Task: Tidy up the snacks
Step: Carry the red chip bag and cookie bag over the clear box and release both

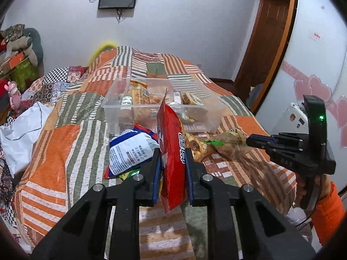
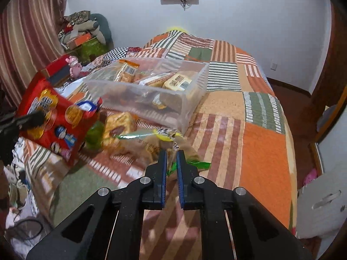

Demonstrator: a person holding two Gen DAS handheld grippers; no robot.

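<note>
While blur smears it, right tongs (image 2: 171, 158) pinch a clear snack bag (image 2: 151, 145).

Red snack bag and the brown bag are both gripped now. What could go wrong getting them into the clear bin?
1. The left gripper pinches the red snack bag near one edge; hanging on edge, it may swing or slip out.
2. The right gripper holds the brown bag only by its crimped end, which could slide free.
3. The clear bin already holds several packets, so two bags arriving together may catch its rim or each other.
</note>
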